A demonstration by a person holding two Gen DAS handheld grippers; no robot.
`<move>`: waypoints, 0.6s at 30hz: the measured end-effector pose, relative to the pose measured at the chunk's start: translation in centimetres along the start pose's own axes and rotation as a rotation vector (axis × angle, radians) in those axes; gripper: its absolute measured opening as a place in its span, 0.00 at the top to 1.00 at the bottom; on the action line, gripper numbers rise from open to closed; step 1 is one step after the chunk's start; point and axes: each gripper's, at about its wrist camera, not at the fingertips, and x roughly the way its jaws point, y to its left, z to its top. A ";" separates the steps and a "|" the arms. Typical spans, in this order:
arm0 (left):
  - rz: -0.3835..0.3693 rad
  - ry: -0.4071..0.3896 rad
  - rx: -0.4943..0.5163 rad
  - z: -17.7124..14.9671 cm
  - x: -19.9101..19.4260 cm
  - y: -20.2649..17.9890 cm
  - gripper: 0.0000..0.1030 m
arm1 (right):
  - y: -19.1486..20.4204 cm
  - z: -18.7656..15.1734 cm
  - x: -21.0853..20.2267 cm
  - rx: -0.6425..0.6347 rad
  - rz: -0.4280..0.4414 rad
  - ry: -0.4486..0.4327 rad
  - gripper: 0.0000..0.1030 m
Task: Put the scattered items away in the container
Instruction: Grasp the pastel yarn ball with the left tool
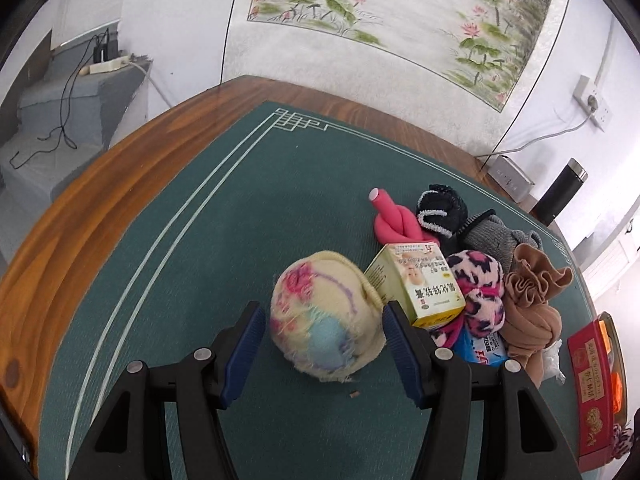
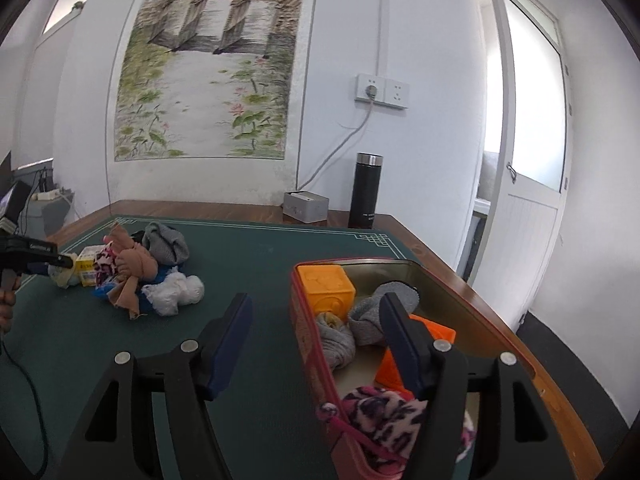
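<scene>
Left claw (image 1: 324, 344): jaws spread wide on either side of a fuzzy cream bundle (image 1: 324, 316) lying on the green mat (image 1: 200, 240) of the counter; neither pad touches it. Just right of the bundle lies the pile: yellow box (image 1: 420, 284), pink roll (image 1: 394, 224), leopard-print sock (image 1: 480, 284), tan cloth (image 1: 528, 304). Right claw (image 2: 316, 340): jaws wide apart, holding nothing, straddling the near wall of the red tin (image 2: 308, 320), which contains an orange block (image 2: 328, 288), grey socks (image 2: 360, 320) and a leopard-print bundle (image 2: 384, 412).
</scene>
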 end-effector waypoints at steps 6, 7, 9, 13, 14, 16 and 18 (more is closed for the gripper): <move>-0.002 0.007 0.027 -0.2 0.7 -0.3 0.41 | 2.7 -0.9 0.4 -0.083 0.055 0.023 0.31; -0.004 0.009 0.023 -0.1 0.6 -0.3 0.42 | 2.9 -1.0 0.5 -0.090 0.063 0.029 0.31; -0.014 0.012 0.001 0.0 0.2 -0.1 0.45 | 3.4 -1.2 0.6 -0.099 0.082 0.040 0.31; -0.018 0.001 -0.034 0.2 -0.9 0.2 0.47 | 3.9 -1.4 0.9 -0.087 0.140 0.071 0.31; -0.025 -0.008 -0.046 0.3 -1.4 0.5 0.51 | 4.0 -1.3 1.0 -0.078 0.159 0.080 0.31; -0.040 -0.027 -0.070 0.5 -2.4 0.9 0.51 | 4.3 -0.8 1.5 -0.059 0.203 0.105 0.31; -0.050 -0.053 -0.083 0.5 -3.7 1.2 0.51 | 4.8 -0.2 2.2 -0.041 0.249 0.137 0.31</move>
